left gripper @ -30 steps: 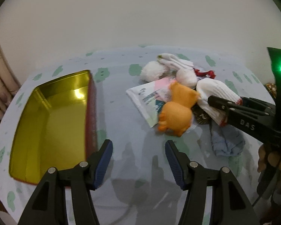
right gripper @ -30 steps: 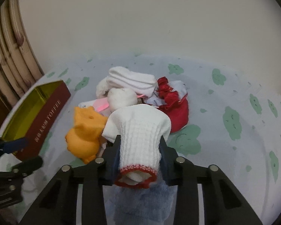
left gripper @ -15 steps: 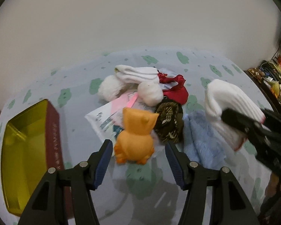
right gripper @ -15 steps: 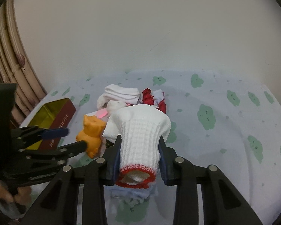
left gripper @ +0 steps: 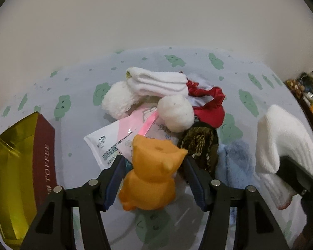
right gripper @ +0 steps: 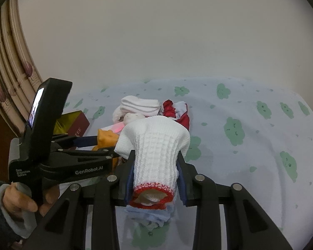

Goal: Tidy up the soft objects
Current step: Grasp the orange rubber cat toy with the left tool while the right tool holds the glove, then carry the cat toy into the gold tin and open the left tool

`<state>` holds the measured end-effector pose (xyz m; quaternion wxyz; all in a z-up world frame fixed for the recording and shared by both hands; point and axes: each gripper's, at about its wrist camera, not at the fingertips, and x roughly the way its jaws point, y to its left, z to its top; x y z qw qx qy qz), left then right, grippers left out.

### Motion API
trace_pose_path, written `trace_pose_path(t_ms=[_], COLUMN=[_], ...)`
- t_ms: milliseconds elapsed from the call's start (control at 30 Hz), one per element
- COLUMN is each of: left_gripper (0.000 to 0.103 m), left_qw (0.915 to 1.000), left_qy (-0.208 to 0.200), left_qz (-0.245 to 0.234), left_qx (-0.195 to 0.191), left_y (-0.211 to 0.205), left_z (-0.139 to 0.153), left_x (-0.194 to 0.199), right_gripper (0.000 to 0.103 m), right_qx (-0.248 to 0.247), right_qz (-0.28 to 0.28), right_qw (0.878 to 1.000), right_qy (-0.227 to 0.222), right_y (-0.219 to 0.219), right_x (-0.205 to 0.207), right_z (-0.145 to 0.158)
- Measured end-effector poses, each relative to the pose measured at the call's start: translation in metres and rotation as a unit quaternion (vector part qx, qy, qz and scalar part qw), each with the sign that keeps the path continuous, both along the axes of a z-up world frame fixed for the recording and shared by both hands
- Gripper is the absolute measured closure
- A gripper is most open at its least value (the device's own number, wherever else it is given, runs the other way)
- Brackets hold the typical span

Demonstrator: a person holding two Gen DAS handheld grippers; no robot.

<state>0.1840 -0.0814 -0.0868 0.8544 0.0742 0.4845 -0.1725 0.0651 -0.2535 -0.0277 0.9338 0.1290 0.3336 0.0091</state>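
Note:
An orange plush cat (left gripper: 154,166) sits at the near edge of a pile of soft things on the pale blue bedsheet (left gripper: 77,125). My left gripper (left gripper: 153,162) is open and straddles the cat, with a gap at each pad. My right gripper (right gripper: 156,156) is shut on a white knit sock (right gripper: 156,137) with a red cuff and holds it above the sheet. In the left wrist view that sock (left gripper: 281,141) hangs at the right. In the right wrist view the left gripper (right gripper: 106,148) reaches in from the left beside the cat (right gripper: 106,138).
The pile holds folded white socks (left gripper: 158,81), two white fluffy balls (left gripper: 175,112), a red cloth (left gripper: 208,108), a dark patterned cloth (left gripper: 200,143), a light blue cloth (left gripper: 233,162) and a tissue packet (left gripper: 114,137). An open gold-lined toffee tin (left gripper: 12,166) stands at the left.
My left gripper has swung from beside the tin over to the orange cat, which now lies between its fingers. The right gripper rose with the sock, then kept still.

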Motion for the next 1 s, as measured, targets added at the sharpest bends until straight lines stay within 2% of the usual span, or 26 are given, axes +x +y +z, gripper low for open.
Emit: trace_pose_path(t_ms=[67,133,333,500,767,1000], left_gripper=[0.044,0.059,0.059,0.059,0.059,0.060], left_qw=[0.9999,1.0000,0.9999,1.0000,0.9988,0.9958], left_qy=[0.000,-0.005,-0.009,-0.009,-0.019,-0.041], left_qz=[-0.001,0.002,0.000,0.002,0.040,0.082], left_qx=[-0.013,-0.006,0.007,0.000,-0.020,-0.005], left_y=[0.002,0.001,0.000,0.007,0.036,0.080], left_z=[0.001,0.001,0.004,0.009,0.035,0.059], left_x=[0.000,-0.001,-0.007,-0.014,-0.018,-0.016], right_gripper=[0.071,0.071,0.071,0.071,0.071,0.071], right_qx=[0.007,0.008,0.010,0.013,0.005,-0.001], right_qz=[-0.001,-0.003,-0.007,-0.009,-0.014,-0.017], right_qw=[1.000,1.000,1.000,1.000,1.000,1.000], right_qy=[-0.002,-0.004,-0.006,-0.005,-0.003,0.003], right_y=[-0.002,-0.004,-0.004,-0.005,-0.005,-0.004], right_x=[0.000,0.000,-0.002,0.000,0.000,0.001], right_z=[0.001,0.002,0.003,0.002,0.002,-0.002])
